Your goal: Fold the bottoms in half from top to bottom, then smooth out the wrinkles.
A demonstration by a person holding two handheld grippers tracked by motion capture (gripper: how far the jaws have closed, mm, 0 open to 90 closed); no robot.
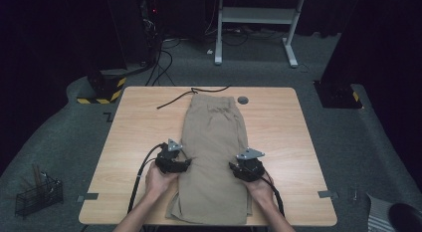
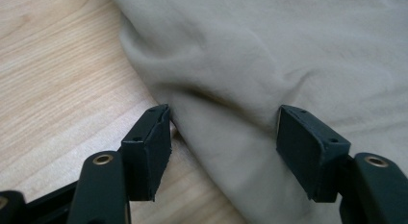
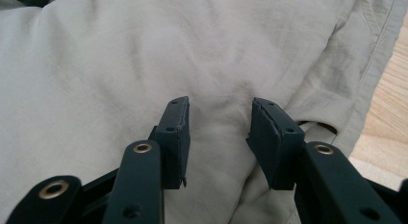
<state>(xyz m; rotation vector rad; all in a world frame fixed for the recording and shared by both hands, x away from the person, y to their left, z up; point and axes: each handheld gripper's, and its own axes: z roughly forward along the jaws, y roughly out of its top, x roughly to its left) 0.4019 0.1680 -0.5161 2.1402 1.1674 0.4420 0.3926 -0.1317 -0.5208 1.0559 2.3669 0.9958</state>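
Where the grey carpeted floor [image 1: 64, 137] spreads out under everything, a light wooden table [image 1: 134, 137] stands at its middle, and down the table's length lies a pair of khaki trousers [image 1: 214, 142], folded lengthwise into a narrow strip with the waistband at the far edge and the leg ends reaching the near edge. No brand, label or readable writing shows on the cloth, the table or the tools. Beyond the table stands a white metal frame [image 1: 256, 15], and to the near left on the floor sits a black wire basket [image 1: 37, 194]. A black cord [image 1: 191, 95] trails across the far part of the tabletop, close to the waistband, and a small dark round disc [image 1: 243, 99] lies just beside the waistband's right corner. The left gripper [image 2: 223, 132] sits at the trousers' left edge with its jaws spread wide, one over bare wood and one over fabric, the edge of the cloth lying between them unpinched. The right gripper [image 3: 219, 137] rests on the trousers near their right edge, its jaws apart with a soft ridge of fabric rising between them; whether the pads press on it I cannot tell.
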